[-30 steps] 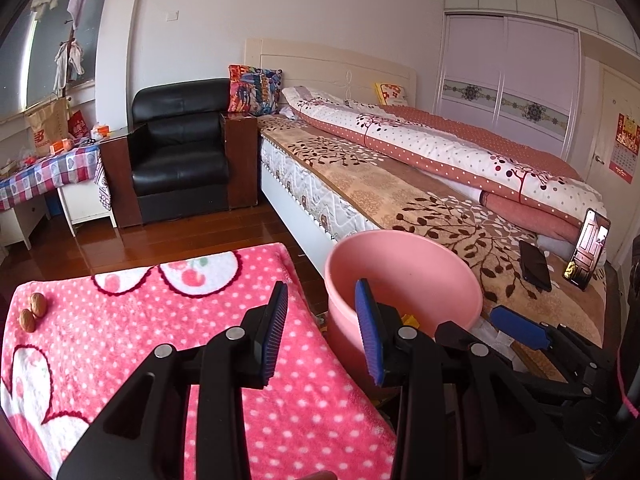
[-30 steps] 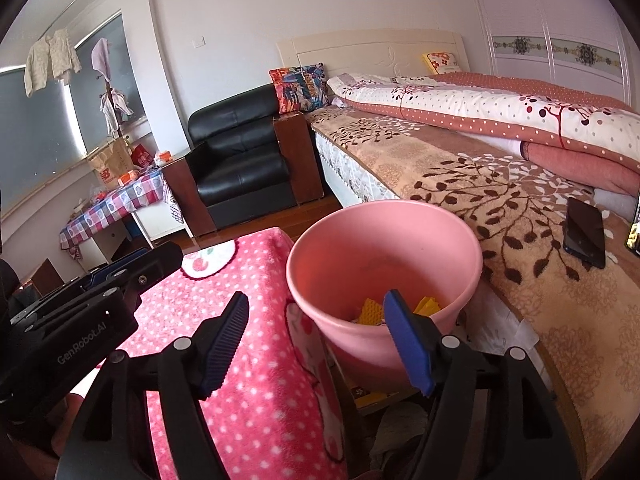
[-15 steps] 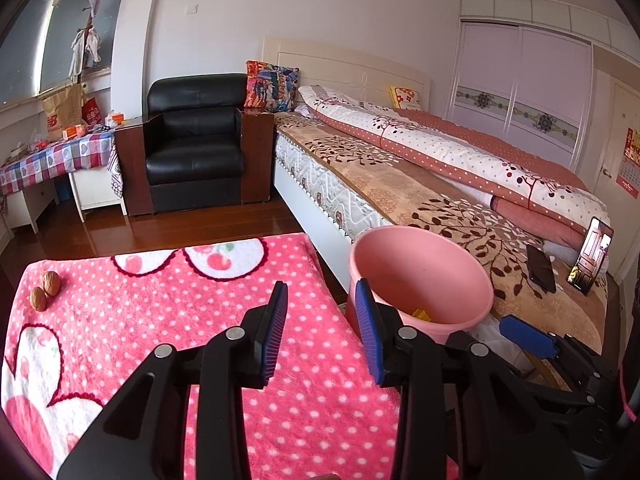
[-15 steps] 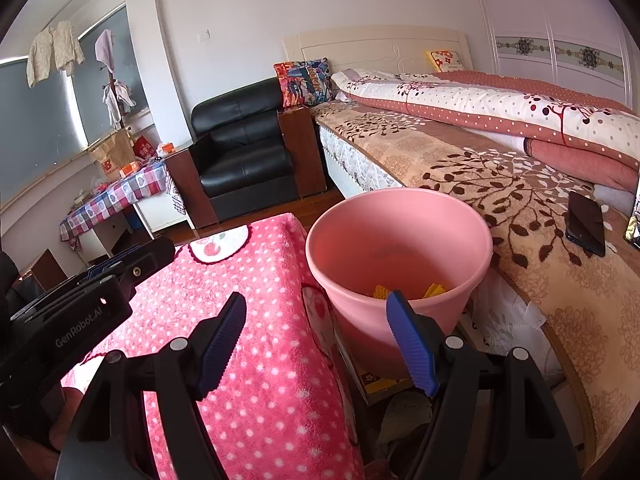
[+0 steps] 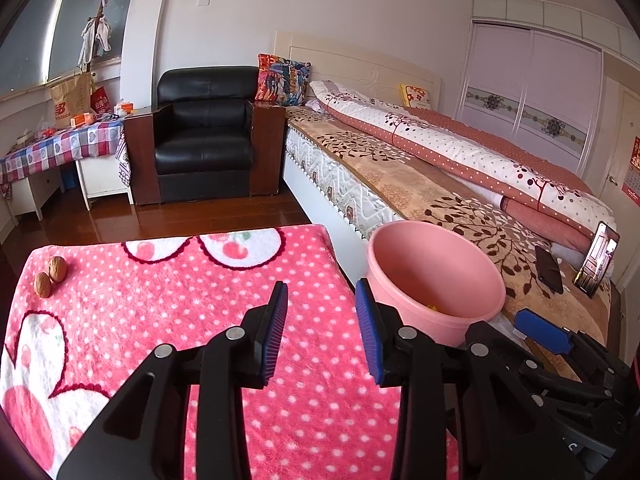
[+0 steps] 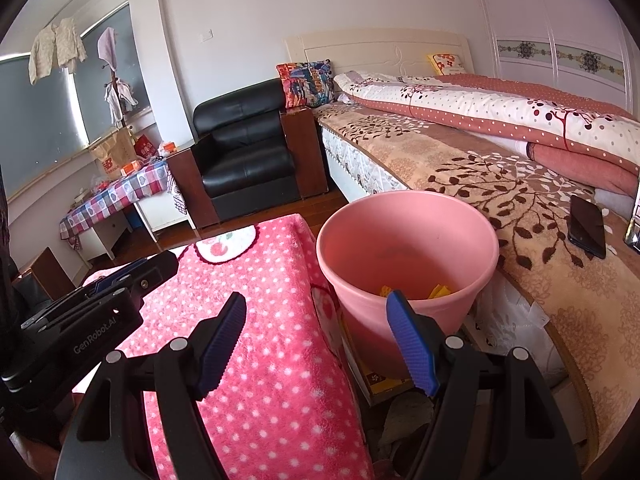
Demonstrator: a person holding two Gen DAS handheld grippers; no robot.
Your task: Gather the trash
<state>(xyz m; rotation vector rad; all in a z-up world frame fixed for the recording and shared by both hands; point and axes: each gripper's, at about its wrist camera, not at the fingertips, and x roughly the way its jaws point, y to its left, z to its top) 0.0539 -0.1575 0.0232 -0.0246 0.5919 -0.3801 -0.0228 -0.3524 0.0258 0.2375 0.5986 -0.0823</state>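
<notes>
Both views are bright and evenly lit by daylight. The light enters from the window (image 6: 44, 120) at the left. Shadows are soft and faint. The wooden floor (image 5: 120, 220) carries a mild sheen below the window side. Focus is sharp throughout, with no motion blur. Fisheye distortion bends the wardrobe (image 5: 532, 92) and wall lines near the edges. Dark vignetting fills the corners.

It was a home bedroom — a wide bed (image 5: 420, 176) with a folded quilt (image 5: 460, 148) ran toward two o'clock, a wardrobe (image 5: 532, 92) behind it. At eleven o'clock sat a black armchair (image 5: 204, 136), and at nine a checked-cloth table (image 5: 60, 148) — clothes (image 6: 56, 52) hung by the window.
</notes>
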